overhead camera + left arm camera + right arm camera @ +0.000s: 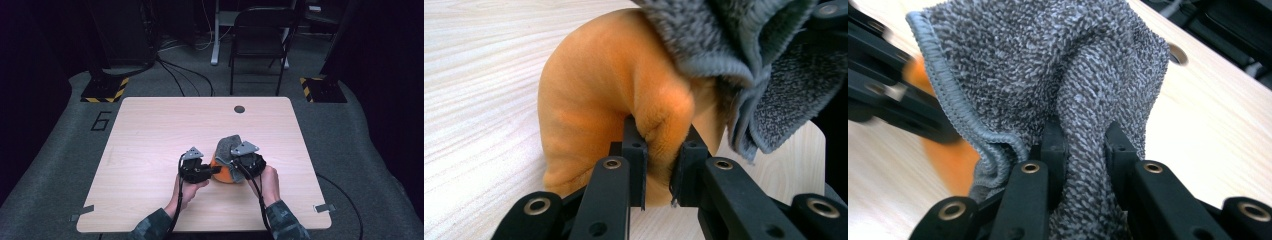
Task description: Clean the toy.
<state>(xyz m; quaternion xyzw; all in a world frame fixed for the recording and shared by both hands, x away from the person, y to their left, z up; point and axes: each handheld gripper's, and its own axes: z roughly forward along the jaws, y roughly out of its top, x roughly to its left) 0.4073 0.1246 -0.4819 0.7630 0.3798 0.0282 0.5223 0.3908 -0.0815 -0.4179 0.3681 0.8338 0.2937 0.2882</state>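
An orange cloth lies bunched on the wooden table, with a grey terry cloth draped over its far side. My left gripper is shut on a fold of the orange cloth, pinching it between both jaws. The grey cloth hangs over the orange one at the upper right of the left gripper view. My right gripper is shut on a bunched fold of the grey cloth. In the high view the left gripper sits left of the pile and the right gripper sits on its right.
A round cable hole is in the table near its far edge. A black folding chair stands beyond the table. Cables trail from both grippers toward the table's near edge. Tape tabs mark the near corners.
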